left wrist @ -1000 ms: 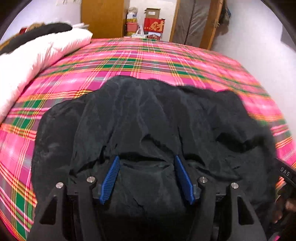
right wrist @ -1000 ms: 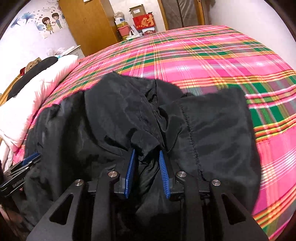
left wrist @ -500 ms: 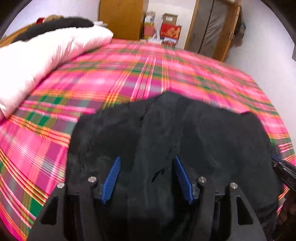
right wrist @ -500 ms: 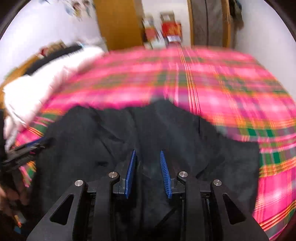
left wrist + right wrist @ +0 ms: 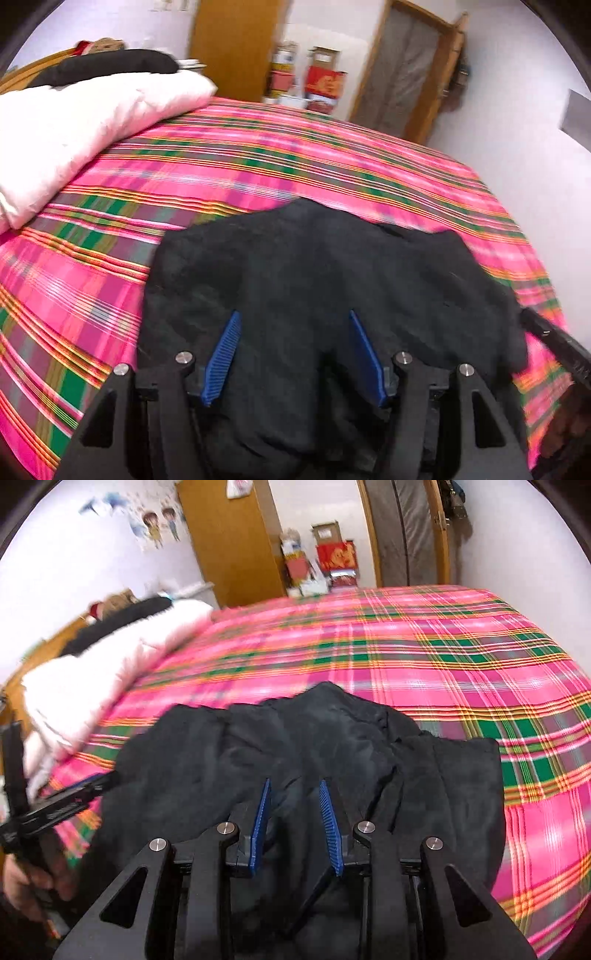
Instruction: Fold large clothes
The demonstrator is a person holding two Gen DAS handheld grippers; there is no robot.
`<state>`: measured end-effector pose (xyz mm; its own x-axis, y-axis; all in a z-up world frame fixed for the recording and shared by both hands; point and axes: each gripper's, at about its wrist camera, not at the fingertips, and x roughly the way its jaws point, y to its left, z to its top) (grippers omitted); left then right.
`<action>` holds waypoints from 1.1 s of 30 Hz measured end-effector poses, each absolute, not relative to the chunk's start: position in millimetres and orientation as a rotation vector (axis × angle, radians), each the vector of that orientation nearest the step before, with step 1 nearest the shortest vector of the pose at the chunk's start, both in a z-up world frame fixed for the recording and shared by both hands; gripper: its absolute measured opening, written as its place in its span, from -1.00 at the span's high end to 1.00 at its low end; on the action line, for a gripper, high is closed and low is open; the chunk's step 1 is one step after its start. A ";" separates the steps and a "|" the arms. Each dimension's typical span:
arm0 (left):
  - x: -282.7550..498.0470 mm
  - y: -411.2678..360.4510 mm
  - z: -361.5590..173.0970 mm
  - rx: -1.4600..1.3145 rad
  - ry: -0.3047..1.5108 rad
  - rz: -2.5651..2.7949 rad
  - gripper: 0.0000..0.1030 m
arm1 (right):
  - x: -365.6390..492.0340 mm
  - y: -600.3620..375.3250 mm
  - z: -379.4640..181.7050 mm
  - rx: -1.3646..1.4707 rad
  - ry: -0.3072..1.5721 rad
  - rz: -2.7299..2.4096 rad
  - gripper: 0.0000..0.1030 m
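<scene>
Nearest in the left wrist view: left gripper, blue pads standing well apart with a thick bunch of the black garment filling the gap between them; whether the pads actually press on the cloth, cannot tell. Nearest in the right wrist view: right gripper, blue pads set narrow, a fold of the same black garment running up between them and seemingly pinched. Left gripper also seen at that view's left edge, held in a hand, at the garment's left border. Beyond both grippers, garment spread forward in a rumpled heap on the pink plaid bedspread. Further left, a white duvet. Farthest, a wooden wardrobe and boxes against the wall.
</scene>
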<state>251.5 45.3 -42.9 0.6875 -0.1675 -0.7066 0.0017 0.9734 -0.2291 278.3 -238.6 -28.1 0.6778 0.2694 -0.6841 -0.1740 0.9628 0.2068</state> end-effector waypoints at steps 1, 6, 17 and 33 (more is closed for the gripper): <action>245.9 34.8 -44.4 -0.200 0.816 -0.129 -0.21 | 272.9 -236.5 -32.5 0.132 0.802 0.258 0.45; 246.4 -5.3 -84.2 -0.130 0.932 -0.177 -0.21 | 280.7 -228.2 -88.1 0.123 0.967 0.234 0.45; 221.5 0.5 -57.3 -0.118 0.917 -0.157 -0.21 | 241.8 -243.3 -56.0 0.131 0.941 0.224 0.23; 75.7 78.4 -24.3 -0.141 0.900 -0.063 -0.21 | 91.2 -314.1 -38.9 0.244 0.978 0.118 -0.12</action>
